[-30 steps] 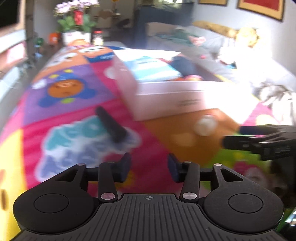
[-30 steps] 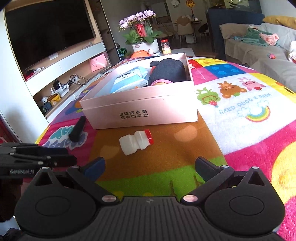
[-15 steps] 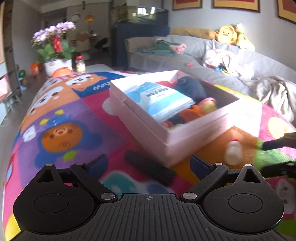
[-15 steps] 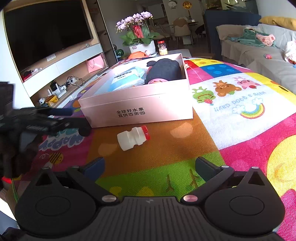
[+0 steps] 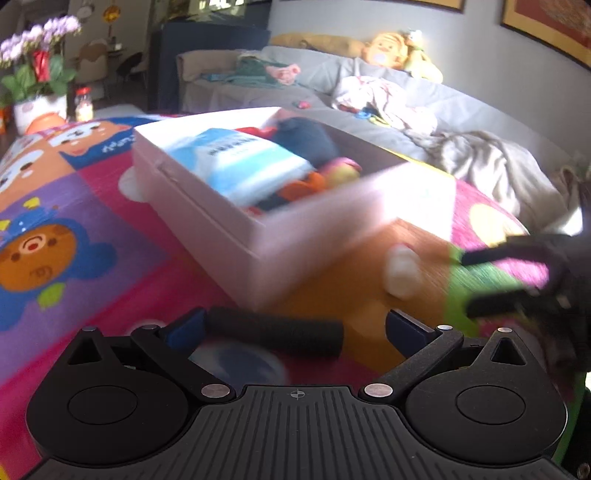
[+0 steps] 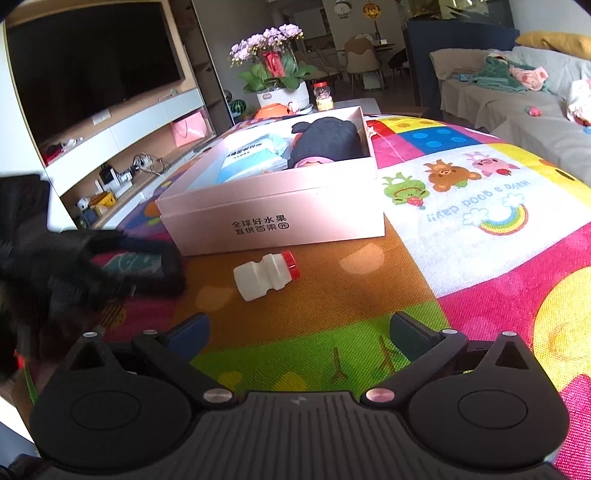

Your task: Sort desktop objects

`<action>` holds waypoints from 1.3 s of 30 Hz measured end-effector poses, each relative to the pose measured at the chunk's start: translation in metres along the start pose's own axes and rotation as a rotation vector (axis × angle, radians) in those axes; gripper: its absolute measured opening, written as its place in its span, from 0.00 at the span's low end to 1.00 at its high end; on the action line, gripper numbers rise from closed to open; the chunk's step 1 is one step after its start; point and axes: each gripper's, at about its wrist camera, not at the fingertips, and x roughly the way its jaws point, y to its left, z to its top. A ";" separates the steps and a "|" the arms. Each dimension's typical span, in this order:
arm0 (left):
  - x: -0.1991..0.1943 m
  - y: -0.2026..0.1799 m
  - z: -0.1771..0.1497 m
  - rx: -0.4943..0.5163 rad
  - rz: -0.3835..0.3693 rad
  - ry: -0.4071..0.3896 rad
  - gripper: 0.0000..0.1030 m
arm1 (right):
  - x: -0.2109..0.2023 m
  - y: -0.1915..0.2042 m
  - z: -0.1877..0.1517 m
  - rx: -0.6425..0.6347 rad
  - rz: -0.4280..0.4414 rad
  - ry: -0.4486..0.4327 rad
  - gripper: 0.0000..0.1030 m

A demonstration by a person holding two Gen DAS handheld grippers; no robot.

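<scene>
Covering the surface, a cartoon mat [image 6: 461,221], seemingly foam.

A large dark television [image 6: 92,70] fills the upper left of the right wrist view, above a white shelf unit [image 6: 122,147] holding small clutter. Pink orchids in a white pot [image 6: 275,62] stand at top centre. A grey sofa [image 6: 517,107] strewn with clothes runs along the right, framed pictures [image 5: 546,18] above it.
</scene>
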 end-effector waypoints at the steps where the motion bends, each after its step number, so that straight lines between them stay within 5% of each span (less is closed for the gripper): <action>1: -0.002 -0.008 -0.004 0.007 0.001 0.000 1.00 | 0.000 0.000 0.000 0.005 -0.001 -0.003 1.00; 5: -0.004 -0.036 -0.013 0.020 0.056 0.001 1.00 | 0.001 0.003 -0.001 -0.003 -0.016 -0.001 1.00; 10: -0.001 -0.042 -0.004 -0.162 0.158 0.001 1.00 | 0.001 0.004 0.000 -0.023 -0.016 0.016 1.00; 13: -0.001 -0.049 -0.004 -0.187 0.236 -0.033 0.99 | 0.000 0.005 0.001 -0.034 -0.014 0.030 1.00; 16: -0.003 -0.056 -0.008 -0.162 0.307 -0.033 0.78 | -0.001 0.003 0.005 -0.040 -0.002 0.050 1.00; 24: -0.038 -0.058 -0.035 -0.177 0.327 -0.029 0.78 | 0.019 0.026 0.026 -0.213 -0.070 0.054 0.99; 30: -0.051 -0.058 -0.049 -0.182 0.286 -0.037 0.91 | 0.041 0.048 0.029 -0.339 -0.064 0.079 0.72; 37: -0.048 -0.062 -0.051 -0.145 0.288 -0.036 0.92 | 0.047 0.049 0.031 -0.359 -0.071 0.092 0.56; 39: -0.044 -0.061 -0.047 -0.155 0.296 -0.040 0.89 | 0.047 0.048 0.033 -0.347 -0.058 0.100 0.44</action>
